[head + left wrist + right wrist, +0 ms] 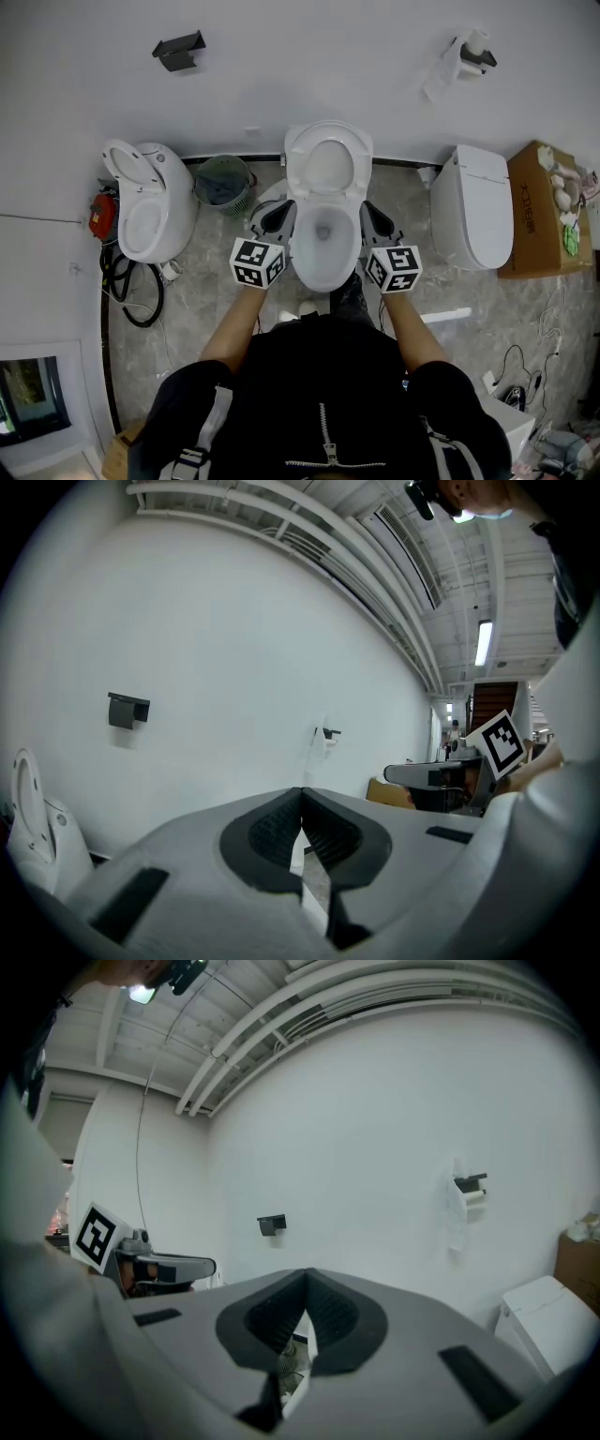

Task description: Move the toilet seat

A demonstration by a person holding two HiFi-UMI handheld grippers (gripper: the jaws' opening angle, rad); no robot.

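Observation:
The white toilet (323,246) stands in the middle against the wall. Its seat (328,161) is tipped up, leaning back over the bowl. My left gripper (277,214) hangs beside the bowl's left rim, and my right gripper (373,218) beside its right rim. Neither one touches the seat. In the left gripper view the left gripper (302,797) has its jaws pressed together with nothing between them. The right gripper (306,1281) looks the same in the right gripper view. Both gripper views look mostly at the white wall.
Another toilet (145,202) with its seat up stands at the left, with a green waste basket (223,181) beside it. At the right are a toilet with a shut lid (473,204) and a cardboard box (539,208). The wall carries a black holder (180,49) and a paper roll (469,54). Cables (131,286) lie on the floor.

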